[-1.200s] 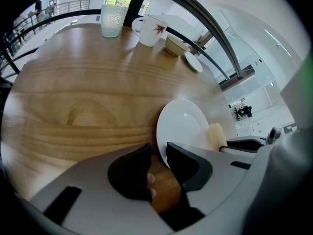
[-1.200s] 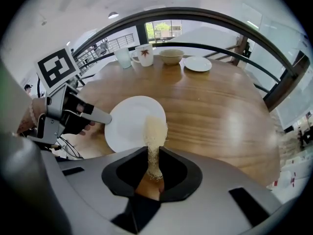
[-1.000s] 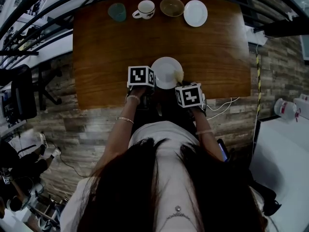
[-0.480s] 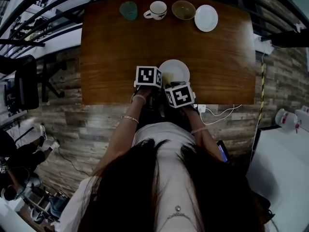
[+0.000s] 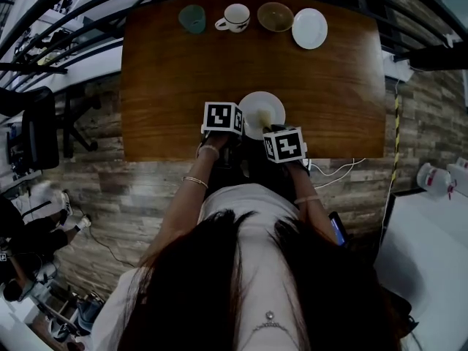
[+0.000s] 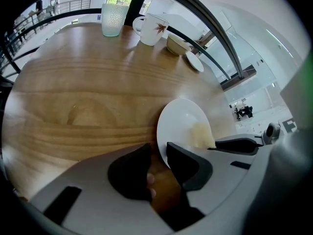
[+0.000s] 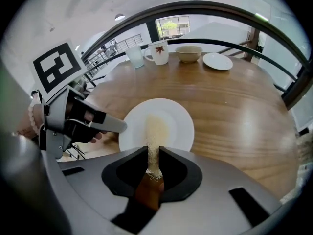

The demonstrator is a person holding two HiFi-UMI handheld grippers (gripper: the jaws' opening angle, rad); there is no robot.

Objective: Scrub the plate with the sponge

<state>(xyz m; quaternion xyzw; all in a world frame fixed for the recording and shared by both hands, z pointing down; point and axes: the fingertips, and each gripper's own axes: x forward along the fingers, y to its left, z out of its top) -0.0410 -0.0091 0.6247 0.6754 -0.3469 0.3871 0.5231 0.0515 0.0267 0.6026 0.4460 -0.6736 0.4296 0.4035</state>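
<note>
**Wooden surface: plate gripped, sponge on plate**

Wooden surface (image 5: 175,79) is seen from above, over a plank floor (image 5: 95,167). A white plate (image 5: 267,104) is set flat on the wood at the near edge.

The left gripper (image 6: 157,153) is closed on the plate's near-left rim. One jaw lies over the white face and the other at the outer edge.

The right gripper (image 7: 154,153) is pointed steeply down over the plate's near side, with its jaws nipped on a sponge (image 7: 156,129).

A row is noted along the far edge, well apart from the plate: saucer (image 5: 309,28), bowl (image 5: 275,16), mug (image 5: 235,17), tumbler (image 5: 193,18).

The sponge is pale yellow and thin. It is held edge-on, with its free end resting on the middle of the plate.
</note>
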